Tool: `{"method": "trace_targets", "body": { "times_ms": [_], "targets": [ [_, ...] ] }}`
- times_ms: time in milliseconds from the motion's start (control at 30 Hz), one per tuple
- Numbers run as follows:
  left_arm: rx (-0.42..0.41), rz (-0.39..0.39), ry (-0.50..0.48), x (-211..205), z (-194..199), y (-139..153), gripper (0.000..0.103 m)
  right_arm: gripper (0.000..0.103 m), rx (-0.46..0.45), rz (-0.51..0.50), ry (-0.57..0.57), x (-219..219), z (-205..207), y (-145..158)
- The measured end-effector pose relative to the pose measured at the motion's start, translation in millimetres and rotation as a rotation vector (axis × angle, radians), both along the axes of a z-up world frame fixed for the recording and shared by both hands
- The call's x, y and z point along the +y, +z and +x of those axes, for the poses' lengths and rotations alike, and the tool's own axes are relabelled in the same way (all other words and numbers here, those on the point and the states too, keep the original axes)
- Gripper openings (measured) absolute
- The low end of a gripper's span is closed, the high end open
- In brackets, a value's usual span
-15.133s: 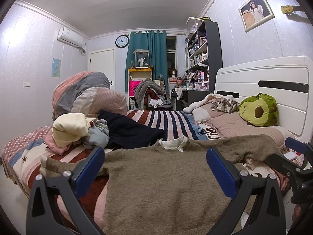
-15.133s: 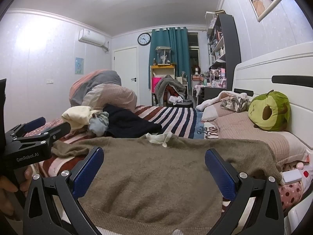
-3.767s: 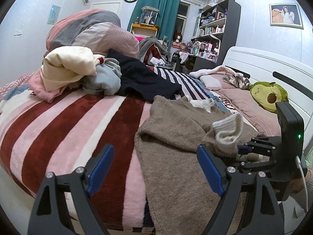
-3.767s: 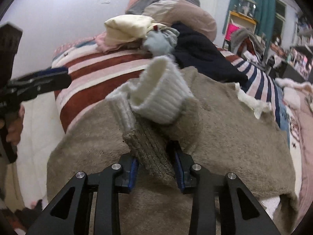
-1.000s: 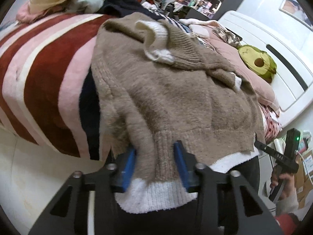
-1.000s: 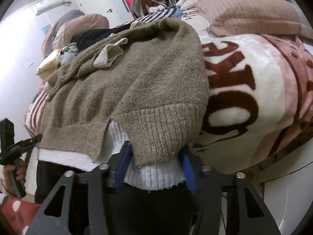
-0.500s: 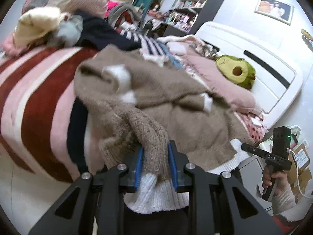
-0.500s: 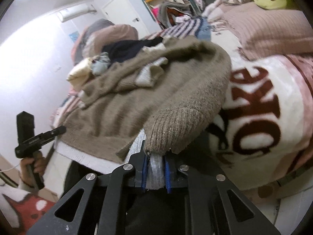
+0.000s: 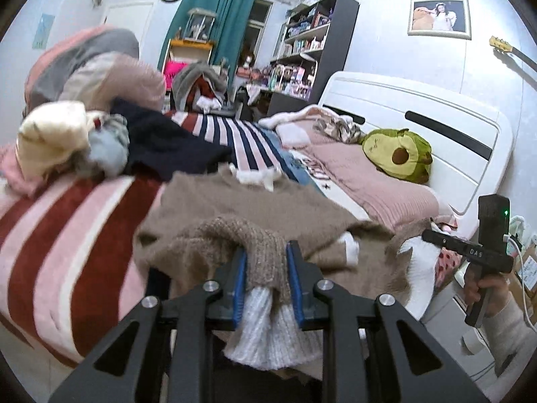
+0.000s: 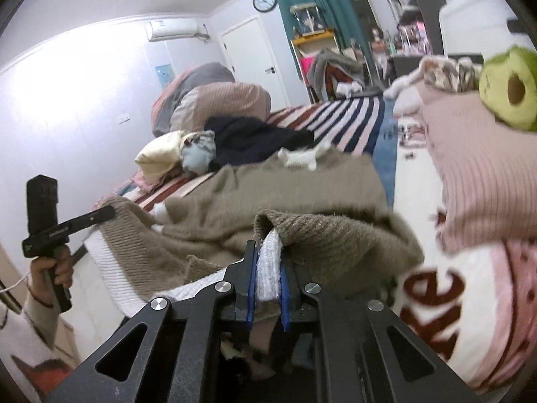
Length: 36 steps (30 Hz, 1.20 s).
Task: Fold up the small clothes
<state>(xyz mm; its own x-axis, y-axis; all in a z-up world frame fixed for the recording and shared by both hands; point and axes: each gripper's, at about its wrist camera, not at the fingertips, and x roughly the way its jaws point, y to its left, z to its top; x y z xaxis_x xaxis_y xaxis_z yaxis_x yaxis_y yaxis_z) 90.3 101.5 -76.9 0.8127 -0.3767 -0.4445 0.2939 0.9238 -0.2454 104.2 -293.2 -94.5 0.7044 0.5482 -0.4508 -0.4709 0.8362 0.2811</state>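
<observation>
A brown knit sweater with a white ribbed hem lies on the striped bed, its white collar at the far end. My left gripper is shut on the sweater's hem at the near left corner, lifted off the bed. My right gripper is shut on the hem at the near right corner of the sweater, white rib showing between the blue pads. The right gripper also shows at the right edge of the left wrist view, and the left gripper at the left of the right wrist view.
A pile of clothes and a rolled duvet sit at the bed's far left. A pink pillow and a green avocado plush lie by the white headboard. Shelves and a cluttered chair stand beyond the bed.
Both grippers have lifted the hem and carried it forward over the sweater's body toward the collar; the views have tilted up from the bed edge to the room.
</observation>
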Motion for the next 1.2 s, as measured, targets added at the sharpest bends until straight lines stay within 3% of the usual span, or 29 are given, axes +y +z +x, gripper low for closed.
{"method": "trace_targets", "body": {
  "times_ms": [433,1000,1200],
  "targets": [
    [-0.069,-0.003,0.034,13,53,27,0.019,0.005,-0.095,-0.065,-0.052,1,61,37],
    [-0.084,0.021,0.072,20,172,35,0.016,0.004,-0.067,-0.109,-0.102,2,171,40],
    [-0.083,0.047,0.091,21,222,37,0.011,0.003,-0.055,-0.115,-0.123,0,216,39]
  ]
}}
